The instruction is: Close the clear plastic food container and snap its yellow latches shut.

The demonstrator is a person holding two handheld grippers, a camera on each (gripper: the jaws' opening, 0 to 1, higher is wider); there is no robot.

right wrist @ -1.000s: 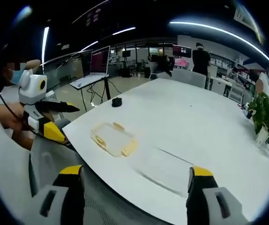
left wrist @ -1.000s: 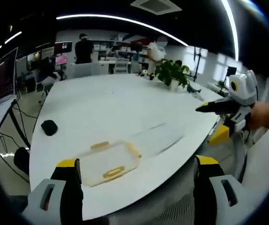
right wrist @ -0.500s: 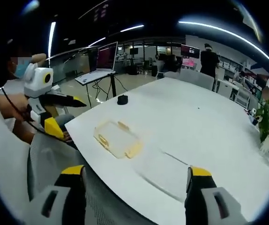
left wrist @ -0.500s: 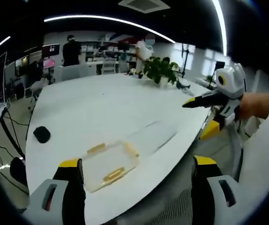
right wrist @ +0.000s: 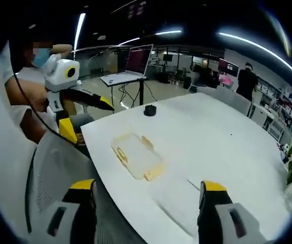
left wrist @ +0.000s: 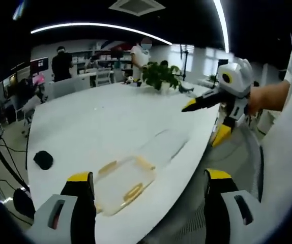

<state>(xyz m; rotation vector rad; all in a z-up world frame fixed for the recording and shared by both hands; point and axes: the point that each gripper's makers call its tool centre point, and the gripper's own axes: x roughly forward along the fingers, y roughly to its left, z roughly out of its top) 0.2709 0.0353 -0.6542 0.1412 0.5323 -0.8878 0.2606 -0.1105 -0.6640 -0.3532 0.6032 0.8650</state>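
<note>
Here the left gripper (left wrist: 145, 190) is held wide open above the near edge of the white table (left wrist: 110, 122). Nothing is between its two yellow-tipped jaws. Just past them, near the table edge, sits the clear plastic food container (left wrist: 121, 179), with yellow latches (left wrist: 133, 192) on its sides. Next to it, a bit further along the table, lies a flat clear lid (left wrist: 164, 146), off the container. It is hard to see because it is see-through. A small black thing (left wrist: 43, 159) lies on the table off to the left. Far back stands a green plant (left wrist: 158, 76), and people stand behind it.

From the right gripper view, the right gripper (right wrist: 145, 195) is also wide open and holds nothing. It hangs over a grey mesh chair back (right wrist: 54, 168) and the table edge. Beyond it the container (right wrist: 137, 155) rests on the table. Further off, the left gripper (right wrist: 82, 97) is up in the air, off to the side of the table, touching nothing. Far behind is a laptop (right wrist: 130, 65) on a stand.
</note>
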